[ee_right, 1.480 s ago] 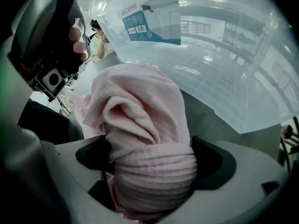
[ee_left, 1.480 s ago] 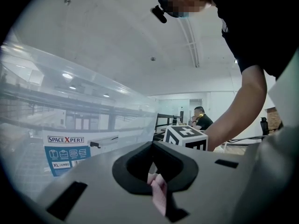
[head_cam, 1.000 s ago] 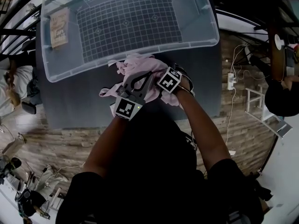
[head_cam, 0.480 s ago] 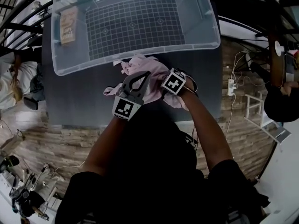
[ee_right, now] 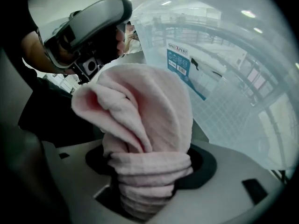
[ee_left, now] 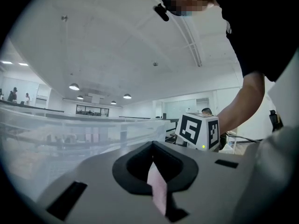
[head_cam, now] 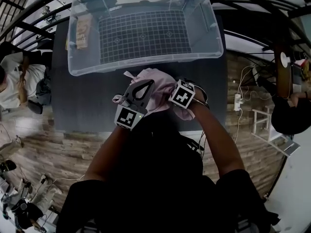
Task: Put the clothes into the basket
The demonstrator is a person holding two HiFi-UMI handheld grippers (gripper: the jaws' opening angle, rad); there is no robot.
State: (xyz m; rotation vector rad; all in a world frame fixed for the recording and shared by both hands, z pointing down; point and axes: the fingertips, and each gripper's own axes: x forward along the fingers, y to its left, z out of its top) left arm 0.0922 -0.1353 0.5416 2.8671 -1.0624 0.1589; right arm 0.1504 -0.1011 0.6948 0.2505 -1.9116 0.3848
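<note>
Where the pink cloth (head_cam: 158,79) lies: bunched on the dark table (head_cam: 214,101), on my side of the clear storage bin (head_cam: 146,68), right up by its near rim; I cannot tell whether the two touch.
My left claw (head_cam: 145,84): jaws brought together on a thin fold of the pink cloth. Only a narrow sliver of it shows between them in the left gripper view.
My right claw (ee_right: 147,192): clamped on a thick, wrinkled wad of the same cloth, which bulges up out of the jaws and flops over above them.
Claws to each other: side by side at the bundle. The left one lies across its top with the tips toward the bin, and the right one is at its right edge.
Bin: on the far part of the table, open-topped, with a grid-patterned bottom. There is a tan label (head_cam: 83,30) on its left wall and a blue-and-white sticker (ee_right: 180,62) on the wall that my right claw faces.
Cloth against bin: all of it is outside, on the table.
Around: a wood floor (head_cam: 48,149), and a person in a white top (head_cam: 14,81) off to the left of the table.
</note>
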